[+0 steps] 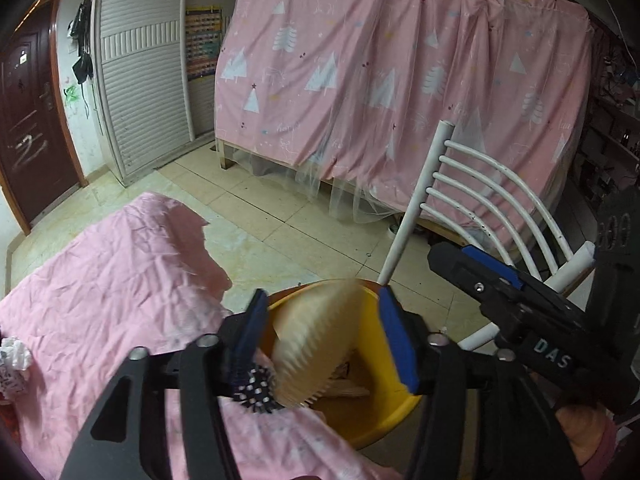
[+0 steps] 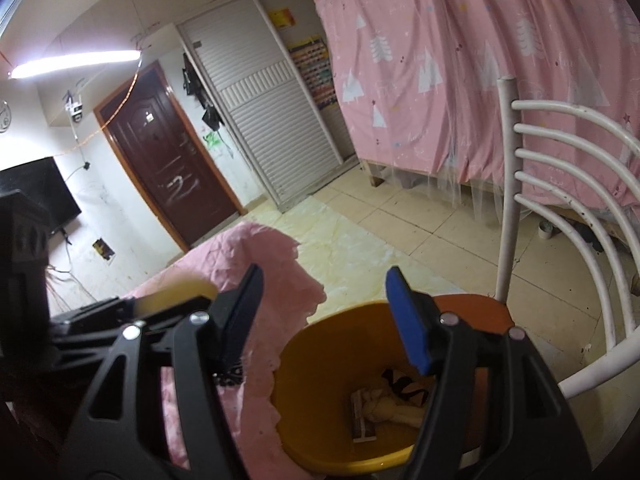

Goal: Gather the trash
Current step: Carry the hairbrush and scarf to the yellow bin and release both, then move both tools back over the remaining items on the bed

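Note:
A yellow bin (image 1: pixel 380 412) (image 2: pixel 320 360) stands on a chair seat against the pink-covered table edge. My left gripper (image 1: pixel 322 300) hovers over the bin's rim, open, with a blurred cream fluted paper piece (image 1: pixel 316 344) loose between its jaws, above the bin's mouth. A black-and-white dotted scrap (image 1: pixel 256 390) lies at the bin's edge under the left finger. My right gripper (image 2: pixel 325 276) is open and empty above the bin; it also shows as the right gripper (image 1: pixel 452 256) beside the left one. Inside the bin lie a cream item (image 2: pixel 392 410) and a small box (image 2: pixel 362 416).
A crumpled white paper (image 1: pixel 14 354) lies on the pink cloth (image 1: pixel 100 280) at the far left. The white slatted chair back (image 1: pixel 480 200) (image 2: pixel 560 168) rises behind the bin. A pink bed curtain (image 1: pixel 400 80), tiled floor (image 1: pixel 300 208) and a dark door (image 2: pixel 168 160) lie beyond.

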`<state>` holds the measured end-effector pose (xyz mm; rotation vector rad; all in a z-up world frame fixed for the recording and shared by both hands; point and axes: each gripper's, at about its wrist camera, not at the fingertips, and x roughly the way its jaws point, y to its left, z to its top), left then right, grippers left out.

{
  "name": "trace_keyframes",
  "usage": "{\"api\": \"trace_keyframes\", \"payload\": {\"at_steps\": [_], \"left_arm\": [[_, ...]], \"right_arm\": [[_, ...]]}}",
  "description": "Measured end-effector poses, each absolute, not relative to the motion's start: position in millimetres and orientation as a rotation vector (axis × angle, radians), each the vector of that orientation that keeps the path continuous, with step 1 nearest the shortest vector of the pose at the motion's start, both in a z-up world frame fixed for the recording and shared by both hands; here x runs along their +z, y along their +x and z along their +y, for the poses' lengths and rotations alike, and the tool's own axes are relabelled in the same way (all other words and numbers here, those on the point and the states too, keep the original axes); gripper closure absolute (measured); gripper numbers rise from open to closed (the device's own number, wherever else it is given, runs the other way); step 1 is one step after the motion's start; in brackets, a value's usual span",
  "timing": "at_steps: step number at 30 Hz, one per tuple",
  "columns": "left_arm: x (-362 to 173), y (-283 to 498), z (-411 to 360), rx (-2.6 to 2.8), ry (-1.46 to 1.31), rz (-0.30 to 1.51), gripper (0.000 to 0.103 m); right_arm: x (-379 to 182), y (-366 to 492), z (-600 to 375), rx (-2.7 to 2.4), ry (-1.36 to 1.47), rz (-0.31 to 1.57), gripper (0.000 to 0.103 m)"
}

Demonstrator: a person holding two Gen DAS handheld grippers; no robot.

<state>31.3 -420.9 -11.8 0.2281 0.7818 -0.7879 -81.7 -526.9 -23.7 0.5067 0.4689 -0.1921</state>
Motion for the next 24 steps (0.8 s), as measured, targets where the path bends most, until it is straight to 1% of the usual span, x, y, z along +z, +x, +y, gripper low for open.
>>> {"api": "trace_keyframes", "payload": {"at_steps": [1, 6, 11, 18, 20, 22, 24], "left_arm": [[-14, 31, -422, -0.789, 0.229, 0.786, 0.045], [-19, 32, -418, -0.775, 0.232, 0.799, 0.044], [-12, 34, -400, -0.757, 0.209, 0.784, 0.044], [7, 41, -351, -0.7, 0.146, 0.74, 0.044], [13, 44, -334, -0.674, 0.132, 0.722, 0.044], [17, 47, -317, -0.652, 0.116, 0.716, 0.044], [20, 49, -300, -0.629, 0.098, 0.708, 0.044]], "right_arm": [[-24, -82, -528, -0.193, 0.51, 0.466, 0.042], [-24, -82, -526, -0.191, 0.51, 0.467, 0.042], [-21, -75, -515, -0.181, 0.486, 0.476, 0.042], [-15, -58, -494, -0.151, 0.458, 0.491, 0.041], [-13, -49, -482, -0.126, 0.441, 0.499, 0.04], [-11, -40, -467, -0.1, 0.424, 0.507, 0.036], [-7, -29, -450, -0.067, 0.398, 0.516, 0.036]]}}
